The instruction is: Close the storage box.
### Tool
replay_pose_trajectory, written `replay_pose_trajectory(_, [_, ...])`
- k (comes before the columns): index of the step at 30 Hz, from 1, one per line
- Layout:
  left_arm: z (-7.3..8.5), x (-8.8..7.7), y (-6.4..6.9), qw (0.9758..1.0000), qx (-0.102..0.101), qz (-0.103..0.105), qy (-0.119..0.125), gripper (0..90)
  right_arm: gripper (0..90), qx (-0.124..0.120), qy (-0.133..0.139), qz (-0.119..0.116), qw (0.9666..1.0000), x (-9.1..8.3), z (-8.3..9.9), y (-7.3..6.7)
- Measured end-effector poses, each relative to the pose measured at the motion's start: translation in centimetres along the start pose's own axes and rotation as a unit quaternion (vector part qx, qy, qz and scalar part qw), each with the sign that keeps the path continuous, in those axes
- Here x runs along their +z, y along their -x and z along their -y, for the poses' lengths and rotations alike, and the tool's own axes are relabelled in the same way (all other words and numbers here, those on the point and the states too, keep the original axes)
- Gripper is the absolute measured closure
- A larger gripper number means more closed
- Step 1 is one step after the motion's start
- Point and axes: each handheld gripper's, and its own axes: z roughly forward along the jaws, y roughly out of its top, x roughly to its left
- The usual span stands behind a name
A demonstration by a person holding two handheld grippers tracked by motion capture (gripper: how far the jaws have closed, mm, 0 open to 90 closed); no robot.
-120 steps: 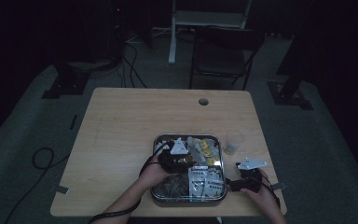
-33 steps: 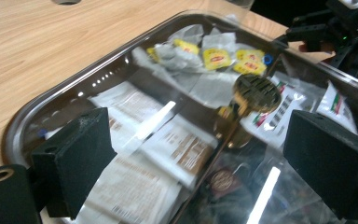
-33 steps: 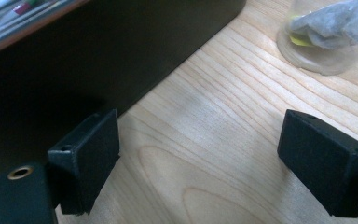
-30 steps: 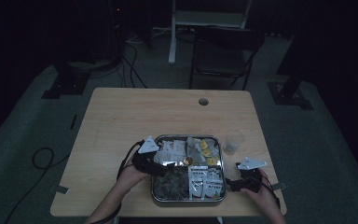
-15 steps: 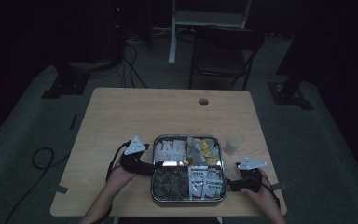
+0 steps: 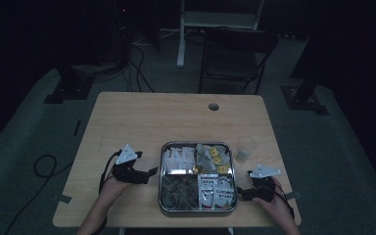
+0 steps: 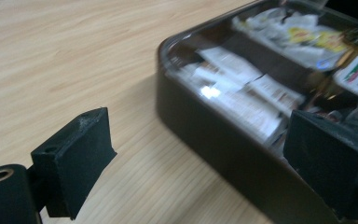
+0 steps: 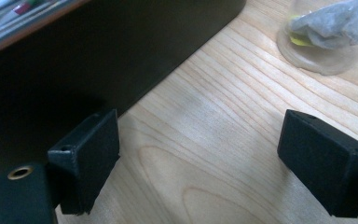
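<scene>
Four compartments of packets fill the dark metal tray (image 6: 197,209).

Both tongs — left (image 6: 152,171); right (image 6: 241,193) — agape, empty

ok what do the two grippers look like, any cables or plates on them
Both are black. The left gripper and right gripper each carry a grey three-cornered plate on top and trail a black cable. Up close the jaws end in blocky matte black pads, with a brass-coloured ring at the base.
</scene>
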Motion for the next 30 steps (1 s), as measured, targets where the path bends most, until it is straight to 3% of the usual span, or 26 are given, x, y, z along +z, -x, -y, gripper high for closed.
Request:
replay_pose_trajectory(6, [2.1, -0.5, -1.5, 0.9993, -0.029, -0.022, -0.004, 8.7, 12.1, 0.000, 0.000, 0.000, 1.0000, 0.0, 0.0, 0.0])
replay_pose_trajectory(11, [3.5, -1.2, -2.4, 0.9982, -0.040, -0.044, -0.012, 8.7, 12.1, 0.000, 0.000, 0.000, 1.0000, 0.0, 0.0, 0.0])
replay_pose_trajectory(14, [4.2, -1.6, -2.8, 0.9973, -0.034, -0.063, -0.019, 8.7, 12.1, 0.000, 0.000, 0.000, 1.0000, 0.0, 0.0, 0.0])
replay_pose_trajectory(18, [5.2, -2.4, -3.5, 0.9956, -0.051, -0.076, -0.021, 8.7, 12.1, 0.000, 0.000, 0.000, 1.0000, 0.0, 0.0, 0.0])
replay_pose_trajectory(23, [6.0, -3.5, -3.9, 0.9939, -0.066, -0.086, -0.021, 8.7, 12.1, 0.000, 0.000, 0.000, 1.0000, 0.0, 0.0, 0.0])
replay_pose_trajectory(30, [7.0, -5.2, -3.8, 0.9900, -0.069, -0.122, -0.014, 8.7, 12.1, 0.000, 0.000, 0.000, 1.0000, 0.0, 0.0, 0.0])
